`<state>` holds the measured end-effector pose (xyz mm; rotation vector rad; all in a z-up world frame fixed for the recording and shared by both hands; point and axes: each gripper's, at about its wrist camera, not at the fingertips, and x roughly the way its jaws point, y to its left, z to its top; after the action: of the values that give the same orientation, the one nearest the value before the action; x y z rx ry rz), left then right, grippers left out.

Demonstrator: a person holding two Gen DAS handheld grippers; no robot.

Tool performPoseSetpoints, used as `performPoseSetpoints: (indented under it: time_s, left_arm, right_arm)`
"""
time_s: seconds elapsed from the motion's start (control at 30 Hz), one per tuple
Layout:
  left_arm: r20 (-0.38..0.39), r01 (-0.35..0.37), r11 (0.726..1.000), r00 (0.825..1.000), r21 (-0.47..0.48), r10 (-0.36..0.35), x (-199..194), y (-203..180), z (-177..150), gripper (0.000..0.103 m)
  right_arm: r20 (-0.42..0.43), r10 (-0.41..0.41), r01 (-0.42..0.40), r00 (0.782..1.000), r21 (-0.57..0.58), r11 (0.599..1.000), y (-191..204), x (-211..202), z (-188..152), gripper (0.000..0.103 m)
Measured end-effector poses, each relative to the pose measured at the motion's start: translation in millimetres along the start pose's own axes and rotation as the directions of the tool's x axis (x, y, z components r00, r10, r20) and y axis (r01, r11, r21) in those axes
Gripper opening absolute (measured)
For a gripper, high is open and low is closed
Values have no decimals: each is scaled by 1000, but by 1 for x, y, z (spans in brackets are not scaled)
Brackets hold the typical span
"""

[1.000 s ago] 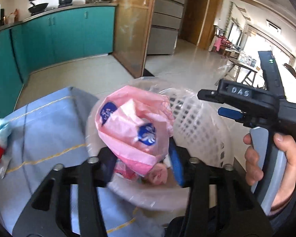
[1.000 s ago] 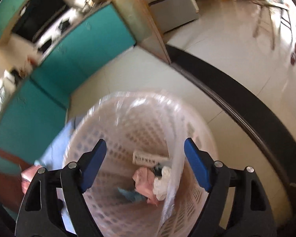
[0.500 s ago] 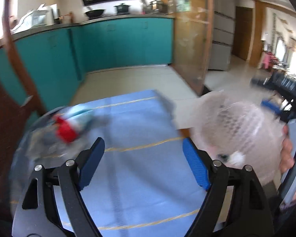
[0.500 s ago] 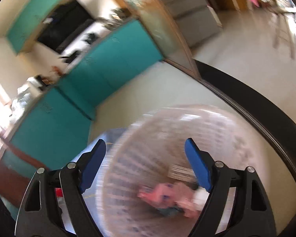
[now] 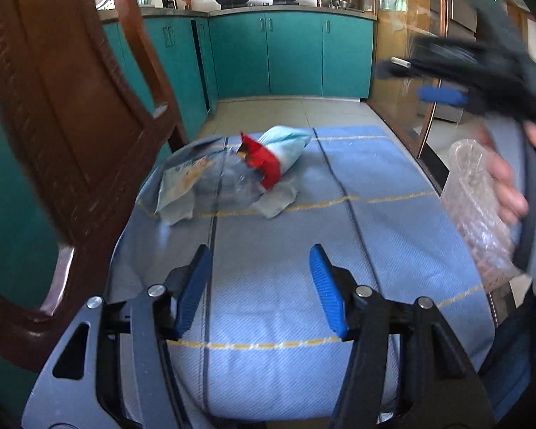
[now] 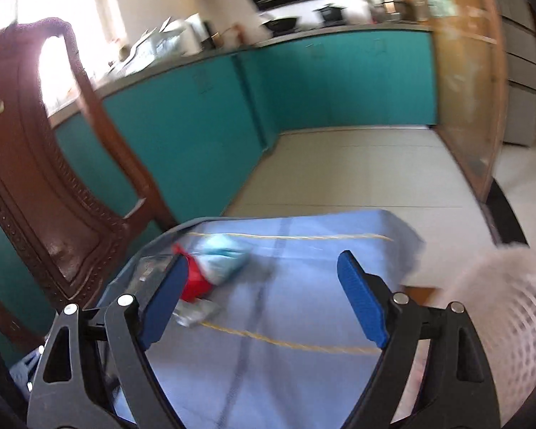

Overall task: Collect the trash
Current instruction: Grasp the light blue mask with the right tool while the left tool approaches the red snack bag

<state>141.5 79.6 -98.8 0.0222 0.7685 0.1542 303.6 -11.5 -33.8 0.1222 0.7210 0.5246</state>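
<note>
Left gripper [image 5: 261, 286]: jaws apart and closing, nothing between the blue pads, only blue tablecloth [image 5: 357, 221] beneath. Right gripper [image 6: 261, 296]: jaws wide and opening, empty; the left pad overlaps the red part of the trash in view, contact not evident. Beyond both sets of jaws, to their left, the trash lies on the cloth: a light-blue and red wrapper [image 5: 271, 153] beside a clear printed plastic bag [image 5: 193, 182]. A white mesh trash basket [image 6: 500, 311] stands right of the right jaws. A wooden chair [image 5: 64, 114] rises left; teal cabinets [image 5: 289, 57] line the far wall.
</note>
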Motion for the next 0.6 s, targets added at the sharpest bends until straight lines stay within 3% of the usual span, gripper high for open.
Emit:
performPoseSetpoints:
  time_s: [0.27, 0.43, 0.6]
  left_arm:
    - [-22, -22, 1000, 1000, -18, 21, -6, 28, -21, 58]
    - [-16, -32, 999, 999, -27, 32, -9, 41, -20, 58]
    - [-10, -39, 999, 999, -16, 39, -9, 44, -17, 58]
  right_arm:
    - [-145, 12, 13, 989, 171, 985, 4, 80, 24, 83]
    - [-219, -42, 80, 975, 169, 982, 13, 128, 29, 83]
    - [-319, -59, 94, 946, 94, 991, 31, 172, 11, 83]
